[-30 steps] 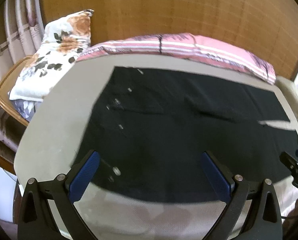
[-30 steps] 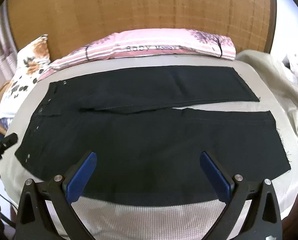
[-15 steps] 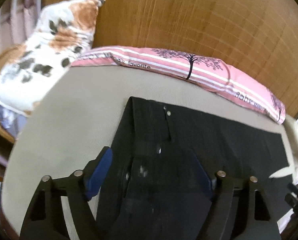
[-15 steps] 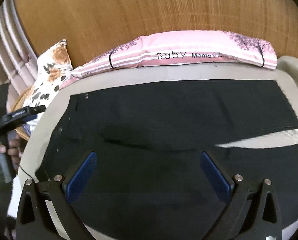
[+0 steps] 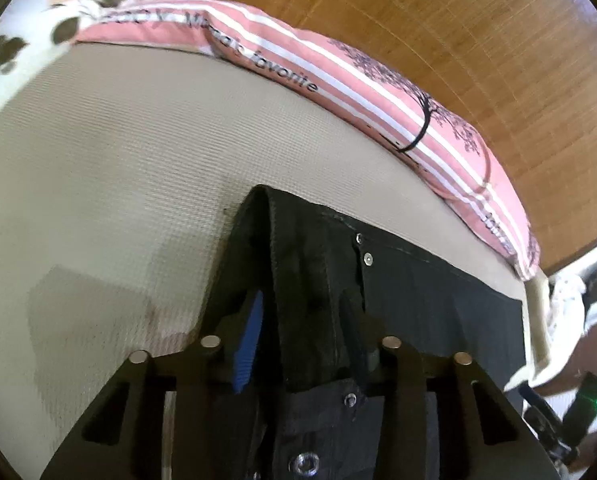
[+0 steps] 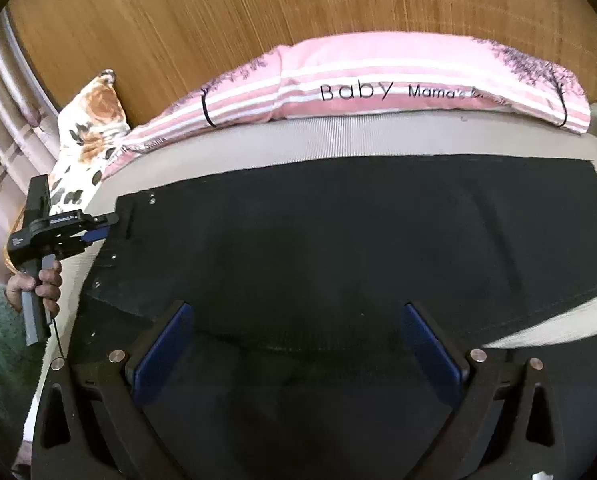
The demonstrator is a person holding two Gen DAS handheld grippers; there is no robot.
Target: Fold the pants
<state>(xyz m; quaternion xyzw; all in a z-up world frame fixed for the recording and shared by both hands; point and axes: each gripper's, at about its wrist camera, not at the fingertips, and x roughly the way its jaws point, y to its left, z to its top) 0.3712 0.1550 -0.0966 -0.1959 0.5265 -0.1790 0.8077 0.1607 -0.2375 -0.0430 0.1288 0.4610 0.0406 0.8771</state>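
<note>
On the beige mattress (image 6: 378, 140), my left gripper (image 5: 298, 336) has been closing around the black pants (image 6: 338, 240) waistband; pad contact is hidden. My right gripper (image 6: 294, 344) gapes, empty.

The pants (image 6: 338, 240) run under the right gripper (image 6: 298, 344), hiding their near edge.

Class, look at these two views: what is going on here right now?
A person is starting to fold a pair of black pants spread flat on a beige mattress, a handheld gripper in each hand. The left gripper has just been closing on the raised waistband corner, which sits between its fingers. The right gripper hangs open above the middle of the pants, holding nothing. A pink striped pillow lies along the far edge.
</note>
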